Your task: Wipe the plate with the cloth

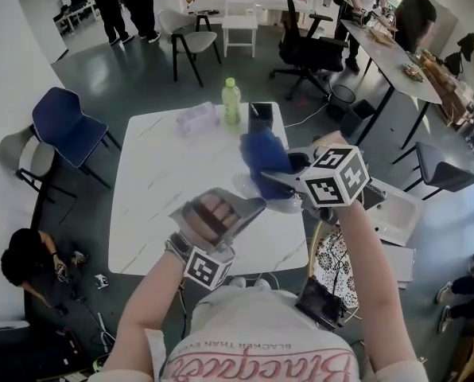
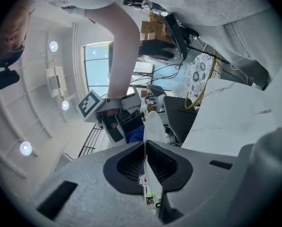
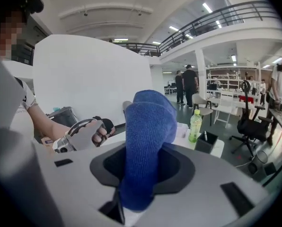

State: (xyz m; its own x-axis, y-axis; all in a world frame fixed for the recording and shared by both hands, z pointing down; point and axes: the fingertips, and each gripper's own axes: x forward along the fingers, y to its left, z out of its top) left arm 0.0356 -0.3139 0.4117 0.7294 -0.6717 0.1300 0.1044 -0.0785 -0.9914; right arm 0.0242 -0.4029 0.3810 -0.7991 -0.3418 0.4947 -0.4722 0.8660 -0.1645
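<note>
1. I see the left gripper (image 2: 145,151) with its jaws clamped on the rim of the plate (image 2: 153,126). The rim runs straight through the narrow slot between the pads.
2. The plate is plain white with a thin edge. In the left gripper view it shows edge-on as a narrow pale sliver.
3. In the right gripper view the plate (image 3: 93,74) turns a broad, unmarked white face toward the camera. It stands nearly upright, and the left gripper (image 3: 79,136) grips its lower edge.
4. In the head view the plate (image 1: 249,188) is held in the air above the near right part of the white table (image 1: 157,181), not resting on it. The left gripper (image 1: 253,205) is below it.
5. The right gripper (image 3: 143,174) is clenched on the cloth (image 3: 148,141), a blue, ribbed fabric folded into a thick wad. The wad stands up out of the jaws.
6. In the head view the cloth (image 1: 265,153) hangs ahead of the right gripper (image 1: 277,180) and overlaps the plate's upper part.
7. In the left gripper view the cloth (image 2: 135,134) lies just beside the plate's face. I cannot tell whether they touch.
8. A green bottle (image 1: 231,100) stands at the table's far edge, well apart from the plate.
</note>
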